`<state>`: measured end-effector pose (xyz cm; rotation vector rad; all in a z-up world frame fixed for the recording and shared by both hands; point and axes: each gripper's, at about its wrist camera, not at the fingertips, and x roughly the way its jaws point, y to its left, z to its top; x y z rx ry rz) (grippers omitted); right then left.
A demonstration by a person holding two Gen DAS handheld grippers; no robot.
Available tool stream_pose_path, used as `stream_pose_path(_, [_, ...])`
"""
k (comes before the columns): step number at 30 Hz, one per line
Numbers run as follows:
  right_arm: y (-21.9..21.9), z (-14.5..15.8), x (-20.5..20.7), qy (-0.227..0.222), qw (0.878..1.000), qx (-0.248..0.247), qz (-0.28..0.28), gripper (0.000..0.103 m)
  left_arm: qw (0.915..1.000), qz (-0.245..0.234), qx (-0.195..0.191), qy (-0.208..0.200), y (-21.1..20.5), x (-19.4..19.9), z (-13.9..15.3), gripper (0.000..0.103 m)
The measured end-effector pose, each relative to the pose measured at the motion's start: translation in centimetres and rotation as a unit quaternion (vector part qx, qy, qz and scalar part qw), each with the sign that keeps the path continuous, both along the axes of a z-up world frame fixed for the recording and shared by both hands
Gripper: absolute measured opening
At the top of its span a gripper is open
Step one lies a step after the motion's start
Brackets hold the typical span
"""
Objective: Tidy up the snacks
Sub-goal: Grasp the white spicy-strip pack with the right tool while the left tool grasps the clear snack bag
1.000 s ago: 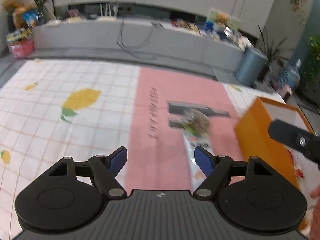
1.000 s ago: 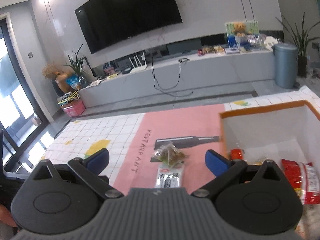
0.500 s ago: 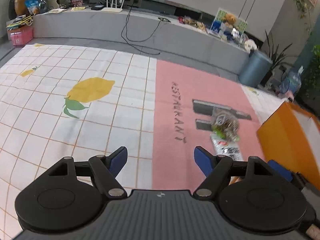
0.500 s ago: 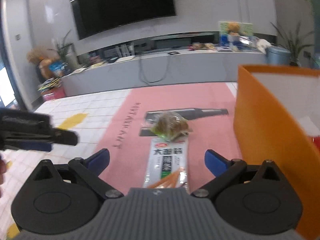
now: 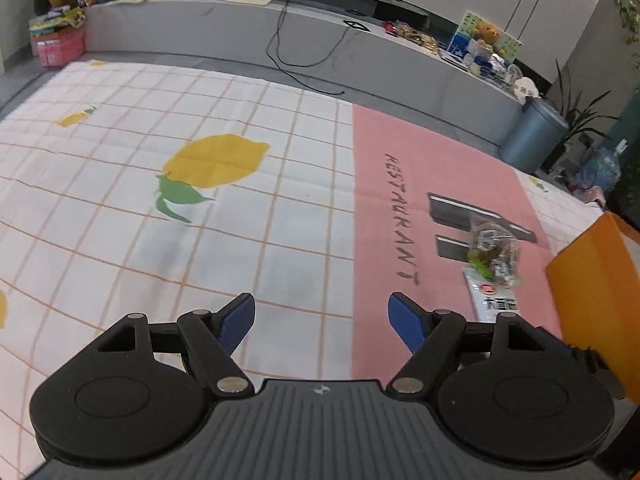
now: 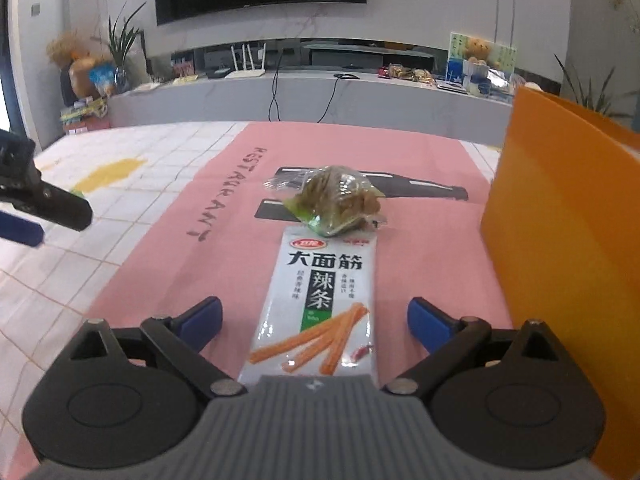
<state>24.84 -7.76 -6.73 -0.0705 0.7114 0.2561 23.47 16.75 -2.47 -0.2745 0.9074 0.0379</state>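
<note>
The tablecloth (image 5: 248,240), checked with a lemon print and a pink panel, covers the work surface. An orange box (image 6: 560,248) stands at the right edge of the pink panel. A white spicy-strip packet (image 6: 320,300) lies flat on the pink panel, its far end touching a clear bag of green-brown snacks (image 6: 336,200). The right gripper (image 6: 314,320) is spread wide, straddling the packet without contact. The left gripper (image 5: 320,316) is wide open and empty, above the tablecloth.

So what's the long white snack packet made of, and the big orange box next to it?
The long white snack packet looks like thin glossy plastic film: light glints off it and it lies flat and flexible. The orange box looks like stiff board, card or plastic sheet, with a smooth, slightly shiny face: its wall stands straight and thin. Which one, I cannot tell.
</note>
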Motion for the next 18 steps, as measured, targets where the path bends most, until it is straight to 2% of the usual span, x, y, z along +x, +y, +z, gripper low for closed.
stream_pose_path(5, [0.25,-0.04,0.28,-0.001,1.0,-0.004,-0.008,0.096,0.9999,0.001,0.003,0.01,0.15,0.06,-0.42,0.089])
stream_pose_path(9, [0.34,0.23,-0.23,-0.013,1.0,-0.007,-0.002,0.078,0.9996,-0.002,-0.022,0.018,0.27,0.16,-0.37,0.089])
stream_pose_path(12, [0.51,0.3,-0.43,-0.018,1.0,-0.009,0.012,0.069,0.9997,-0.006,-0.02,0.01,-0.06,0.01,0.06,0.089])
stream_pose_path(15, [0.37,0.35,-0.42,-0.024,0.999,-0.009,0.025,0.055,0.9997,-0.01,-0.019,0.007,-0.39,-0.07,0.2,0.089])
stream_pose_path(18, [0.27,0.36,-0.44,-0.025,0.999,-0.009,0.025,0.052,0.9995,-0.014,-0.027,0.005,-0.72,-0.09,0.21,0.089])
